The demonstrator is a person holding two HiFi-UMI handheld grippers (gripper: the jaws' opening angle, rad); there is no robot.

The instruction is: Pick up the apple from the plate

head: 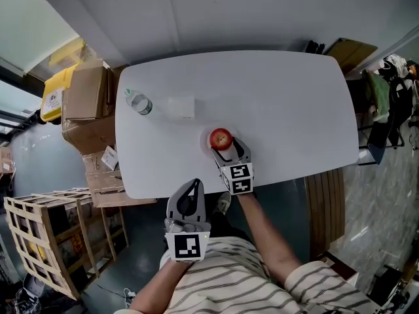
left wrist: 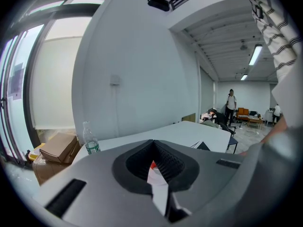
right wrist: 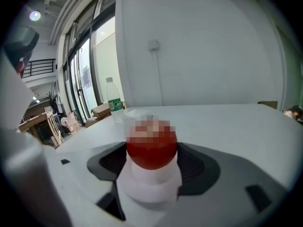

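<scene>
The apple [head: 220,138] sits on the plate [right wrist: 142,186] close to the near edge of the worktop [head: 281,97], about midway along it. It lies straight ahead of the right gripper [head: 231,148], right at the gripper's tips. In the right gripper view the jaws stand wide apart with the apple between the pads, still resting on the plate. Being round, it offers no long axis to line up with. I judge that a straight squeeze is all the move needs. The left gripper [head: 194,187] hangs off the near edge with its jaws together and nothing in them, clearly the farther of the two. Whether the right pads already touch the apple cannot be told. The apple's top is blurred over, and the white plate barely shows against the white worktop in the head view.
</scene>
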